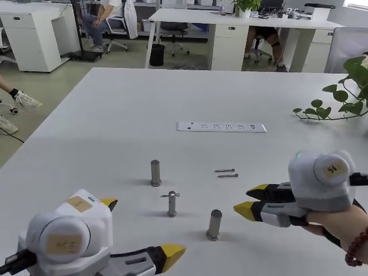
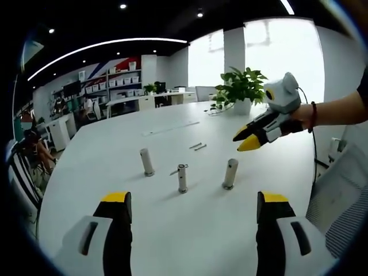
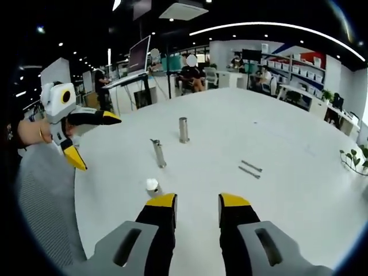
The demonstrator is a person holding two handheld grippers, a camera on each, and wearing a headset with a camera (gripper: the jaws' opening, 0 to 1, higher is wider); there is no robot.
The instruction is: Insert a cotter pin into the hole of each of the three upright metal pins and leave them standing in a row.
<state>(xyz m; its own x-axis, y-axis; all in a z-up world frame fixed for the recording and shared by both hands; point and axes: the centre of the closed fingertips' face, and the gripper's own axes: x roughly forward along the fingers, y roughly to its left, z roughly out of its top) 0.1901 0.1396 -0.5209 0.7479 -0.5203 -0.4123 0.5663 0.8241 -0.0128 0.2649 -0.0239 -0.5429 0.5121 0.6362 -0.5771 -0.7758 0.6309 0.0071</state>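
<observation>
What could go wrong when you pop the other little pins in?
1. The right gripper is close to the nearest metal pin; a bump might tip it over.
2. The two loose cotter pins are thin and lie flat on the table, so they may slip when pinched.
3. Reaching for them could knock the middle pin, which already holds its cotter pin.

A white power strip [image 1: 221,127] lies flat on the white tabletop [image 1: 103,121], a leafy plant [image 1: 340,98] trails at its right edge, a black bin [image 1: 157,55] stands by a desk [image 1: 230,23] beyond.
</observation>
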